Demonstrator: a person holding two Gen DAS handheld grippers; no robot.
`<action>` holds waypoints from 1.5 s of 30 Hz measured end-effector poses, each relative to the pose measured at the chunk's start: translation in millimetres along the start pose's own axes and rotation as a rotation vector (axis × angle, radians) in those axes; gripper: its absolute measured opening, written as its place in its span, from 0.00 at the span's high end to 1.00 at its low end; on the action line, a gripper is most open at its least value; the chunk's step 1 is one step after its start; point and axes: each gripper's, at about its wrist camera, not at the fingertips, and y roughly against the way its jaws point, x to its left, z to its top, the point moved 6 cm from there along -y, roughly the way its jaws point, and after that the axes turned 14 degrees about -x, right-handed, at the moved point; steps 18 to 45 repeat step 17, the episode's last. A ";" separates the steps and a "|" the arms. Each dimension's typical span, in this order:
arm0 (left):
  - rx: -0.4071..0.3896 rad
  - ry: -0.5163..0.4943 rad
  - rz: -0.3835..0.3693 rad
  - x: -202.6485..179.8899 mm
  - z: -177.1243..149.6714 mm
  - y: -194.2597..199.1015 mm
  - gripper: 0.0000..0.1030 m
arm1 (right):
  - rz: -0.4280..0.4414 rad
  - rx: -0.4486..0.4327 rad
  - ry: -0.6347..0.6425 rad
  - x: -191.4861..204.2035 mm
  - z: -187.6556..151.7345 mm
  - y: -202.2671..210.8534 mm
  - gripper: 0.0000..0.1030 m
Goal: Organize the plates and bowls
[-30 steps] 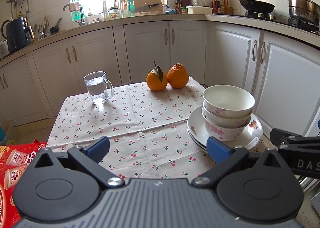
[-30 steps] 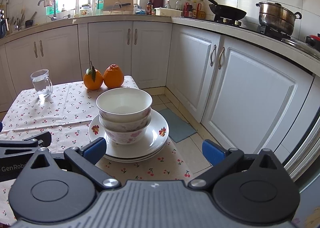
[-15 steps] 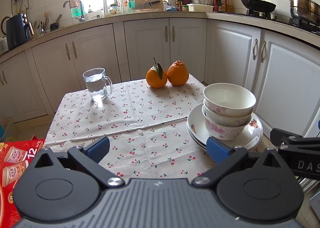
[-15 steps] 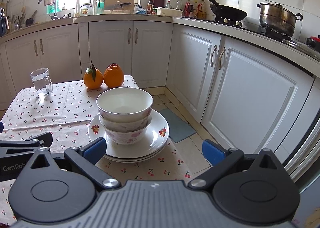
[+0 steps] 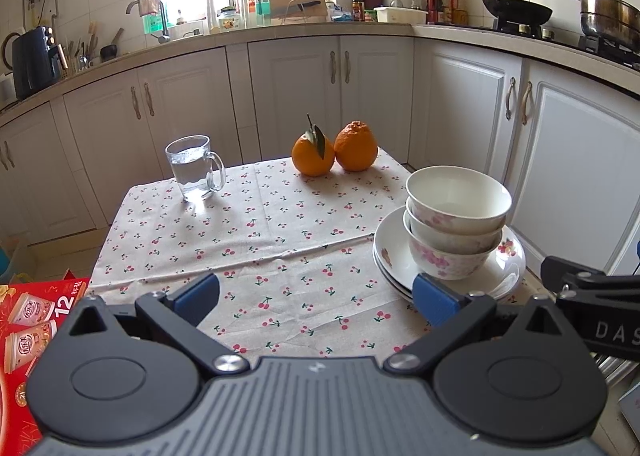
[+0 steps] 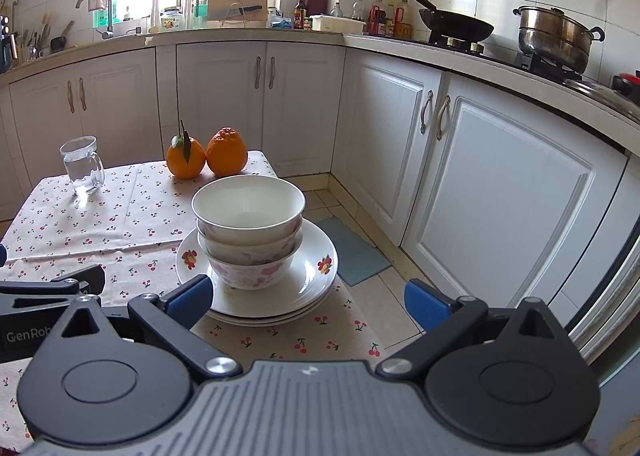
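Three nested floral bowls stacked on white plates at the right edge of the cherry-print tabletop, left tool and right tool both spread wide, empty, near the plates

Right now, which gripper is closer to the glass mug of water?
Left. The left gripper faces the table's middle, with the glass mug ahead-left. The right gripper sits by the stacked bowls, farther off.
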 end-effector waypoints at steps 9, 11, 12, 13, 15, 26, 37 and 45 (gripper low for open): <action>0.001 0.001 -0.001 0.0 0.0 0.1 0.01 | -0.002 -0.003 0.004 1.0 0.7 0.5 0.00; 0.002 0.000 0.000 0.2 -0.1 0.0 0.01 | -0.002 -0.003 0.004 1.0 0.7 0.6 0.00; 0.003 0.000 0.001 0.0 -0.1 0.0 0.01 | -0.001 -0.003 0.004 1.2 0.6 0.5 0.00; 0.004 0.000 0.000 -0.2 -0.1 -0.2 0.01 | -0.001 -0.003 0.004 1.3 0.6 0.7 0.00; 0.006 0.001 -0.001 -0.5 -0.3 -0.2 0.01 | -0.002 -0.002 0.004 1.4 0.6 0.9 0.00; 0.007 0.001 -0.002 -0.3 -0.2 -0.7 0.01 | -0.002 -0.002 0.004 1.1 1.2 1.2 0.00; 0.007 0.001 -0.002 -0.3 -0.2 -0.7 0.01 | -0.002 -0.002 0.004 1.1 1.2 1.2 0.00; 0.007 0.001 -0.002 -0.3 -0.2 -0.7 0.01 | -0.002 -0.002 0.004 1.1 1.2 1.2 0.00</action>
